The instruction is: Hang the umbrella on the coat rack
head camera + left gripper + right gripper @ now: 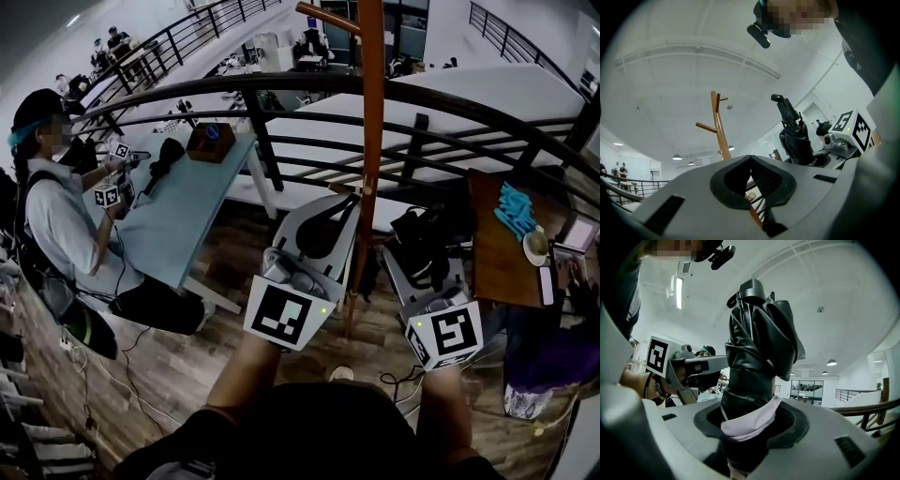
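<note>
The orange-brown wooden coat rack (372, 141) stands in front of me, its pole rising past a black railing. A side peg branches off its pole in the left gripper view, where the coat rack (720, 131) stands ahead. My right gripper (424, 281) is to the right of the pole, shut on a folded black umbrella (422, 239). In the right gripper view the umbrella (759, 357) stands up out of the jaws, with a white band low on it. My left gripper (349, 195) is just left of the pole, its jaw tips together with nothing between them.
A curved black railing (281, 94) runs behind the rack. A person sits at a pale blue table (178, 216) at the left, holding other grippers. At the right a brown desk (497, 253) carries turquoise gloves, a cup and a laptop. Cables lie on the wooden floor.
</note>
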Tool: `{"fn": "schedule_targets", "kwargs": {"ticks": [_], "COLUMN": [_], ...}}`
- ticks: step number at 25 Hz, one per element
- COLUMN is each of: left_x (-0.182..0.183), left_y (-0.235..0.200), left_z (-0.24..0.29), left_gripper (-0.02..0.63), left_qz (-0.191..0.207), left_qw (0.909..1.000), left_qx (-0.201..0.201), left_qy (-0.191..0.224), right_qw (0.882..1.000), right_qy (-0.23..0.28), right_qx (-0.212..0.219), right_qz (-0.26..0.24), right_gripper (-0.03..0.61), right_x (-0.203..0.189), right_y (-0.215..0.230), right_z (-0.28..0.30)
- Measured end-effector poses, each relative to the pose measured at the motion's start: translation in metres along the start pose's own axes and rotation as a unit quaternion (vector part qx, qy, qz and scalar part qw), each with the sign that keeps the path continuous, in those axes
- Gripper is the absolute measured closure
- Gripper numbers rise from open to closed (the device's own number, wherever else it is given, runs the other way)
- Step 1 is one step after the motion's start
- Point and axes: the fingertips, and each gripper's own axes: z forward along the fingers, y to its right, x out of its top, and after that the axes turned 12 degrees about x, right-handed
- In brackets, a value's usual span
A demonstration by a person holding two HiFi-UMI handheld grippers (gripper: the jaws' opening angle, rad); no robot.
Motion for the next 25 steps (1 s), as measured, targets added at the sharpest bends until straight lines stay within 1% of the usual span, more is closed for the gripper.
{"fn": "schedule_targets", "kwargs": {"ticks": [5, 9, 15, 21, 25], "left_x": [-0.001, 0.002, 0.004, -0.003, 0.004], "left_y": [-0.003, -0.018, -0.046, -0.072, -0.075], "left_z": [0.007, 0.025, 0.052, 0.075, 0.094], "left_gripper": [0.601, 0.601, 0.601, 0.601, 0.601], "left_qz": [0.011, 0.020, 0.024, 0.030, 0.038], "left_qw": [0.9999, 0.9994, 0.9983, 0.9962, 0.9935], "left_qx": [-0.013, -0.024, -0.038, -0.042, -0.056], "left_qy": [0.001, 0.011, 0.036, 0.070, 0.092], "right_qw": [1.000, 0.999, 0.998, 0.995, 0.994], "right_qy": [-0.018, -0.030, -0.045, -0.062, -0.067], "right_qx": [-0.011, -0.028, -0.048, -0.071, -0.088], "right_qz": [0.008, 0.010, 0.007, -0.007, -0.014], "right_gripper": [0.351, 0.351, 0.351, 0.351, 0.351], "right_x": [-0.005, 0.003, 0.017, 0.017, 0.025], "right_y": [0.007, 0.019, 0.035, 0.050, 0.066], "right_z": [0.003, 0.019, 0.051, 0.084, 0.094]}}
